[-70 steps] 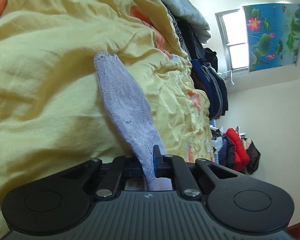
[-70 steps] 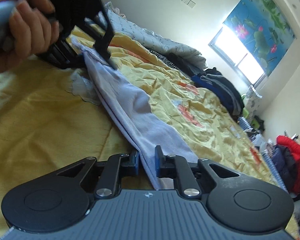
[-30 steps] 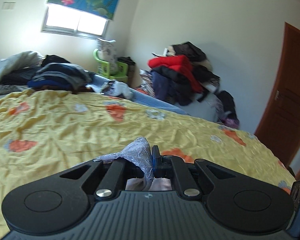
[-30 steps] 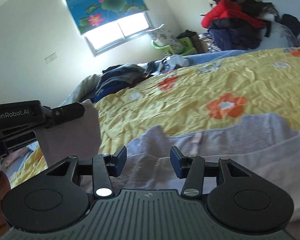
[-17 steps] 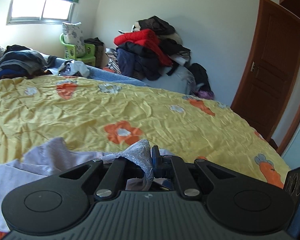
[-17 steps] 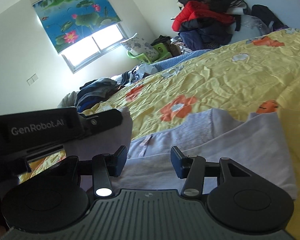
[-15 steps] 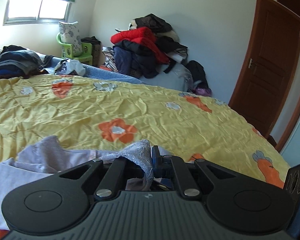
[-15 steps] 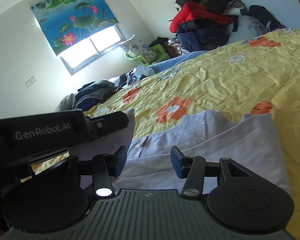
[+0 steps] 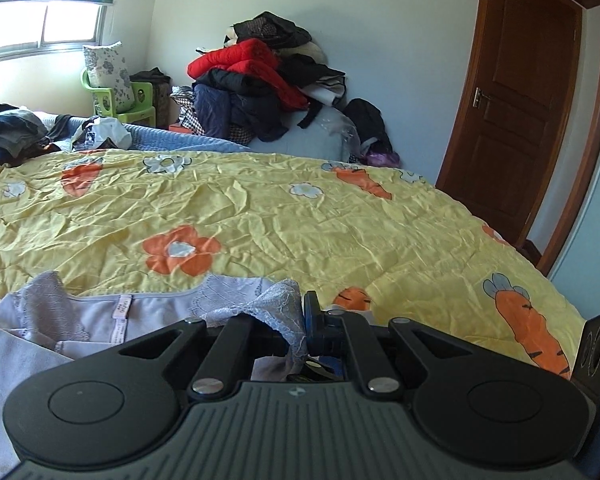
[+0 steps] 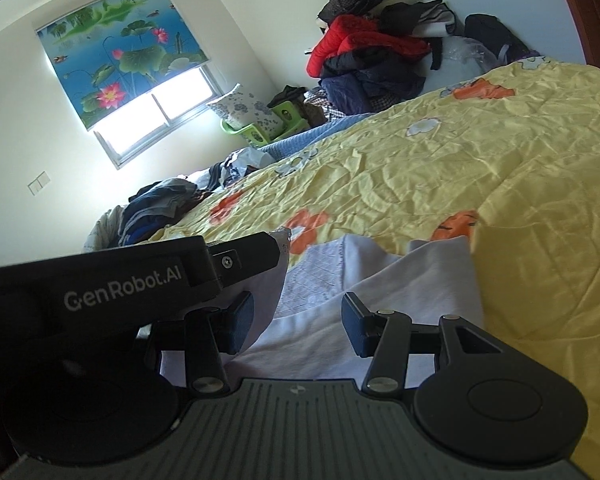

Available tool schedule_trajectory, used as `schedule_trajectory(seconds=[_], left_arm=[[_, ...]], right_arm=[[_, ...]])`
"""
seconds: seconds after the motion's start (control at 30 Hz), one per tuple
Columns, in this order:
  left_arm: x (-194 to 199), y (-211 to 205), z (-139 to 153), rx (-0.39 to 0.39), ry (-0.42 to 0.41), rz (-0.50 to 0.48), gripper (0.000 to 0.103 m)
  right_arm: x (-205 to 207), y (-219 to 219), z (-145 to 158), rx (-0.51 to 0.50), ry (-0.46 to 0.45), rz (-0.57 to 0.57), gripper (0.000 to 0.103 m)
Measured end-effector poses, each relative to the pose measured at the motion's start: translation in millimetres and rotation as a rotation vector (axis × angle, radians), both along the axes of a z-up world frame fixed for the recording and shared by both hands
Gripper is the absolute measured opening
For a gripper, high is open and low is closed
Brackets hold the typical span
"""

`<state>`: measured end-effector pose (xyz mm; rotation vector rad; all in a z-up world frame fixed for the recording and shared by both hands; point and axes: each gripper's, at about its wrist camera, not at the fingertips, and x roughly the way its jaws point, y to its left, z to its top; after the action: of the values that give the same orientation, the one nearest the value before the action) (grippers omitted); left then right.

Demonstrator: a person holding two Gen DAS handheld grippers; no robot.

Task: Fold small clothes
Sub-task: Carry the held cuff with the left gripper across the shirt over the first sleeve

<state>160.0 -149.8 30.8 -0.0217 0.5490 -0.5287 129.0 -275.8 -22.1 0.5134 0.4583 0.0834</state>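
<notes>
The lilac garment lies on the yellow bed cover, in the lower left of the left wrist view and in the lower middle of the right wrist view. Your left gripper has its fingers pressed together on the lace edge of the garment, lifted a little above the rest. Your right gripper has its fingers spread, with nothing between them, just above the cloth. I judge the folding is only at the start: the garment is spread but wrinkled, one edge raised, and no finished fold is visible. The fold itself and the smoothing are left.
</notes>
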Motion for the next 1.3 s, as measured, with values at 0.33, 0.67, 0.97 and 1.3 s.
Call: schedule_trajectory(seconds=[0.33,0.67,0.97,1.3], left_arm=[[3.0,-19.0,-12.9,0.028,0.025,-0.017,0.007],[4.6,-27.2,-19.9,0.045,0.059,-0.02,0.007],[-0.1,-39.1,-22.9,0.068,0.073,-0.044,0.008],[-4.7,-48.7,-25.3,0.089,0.085,-0.06,0.009]], right_arm=[[-7.6,-16.6,-11.8,-0.011,0.037,-0.053,0.054],[-17.7,-29.5,-20.9,-0.021,0.053,-0.081,0.055],[-26.8,-38.9,-23.4,-0.037,0.059,-0.104,0.056],[-39.9,-52.4,-26.5,-0.059,0.065,-0.139,0.058]])
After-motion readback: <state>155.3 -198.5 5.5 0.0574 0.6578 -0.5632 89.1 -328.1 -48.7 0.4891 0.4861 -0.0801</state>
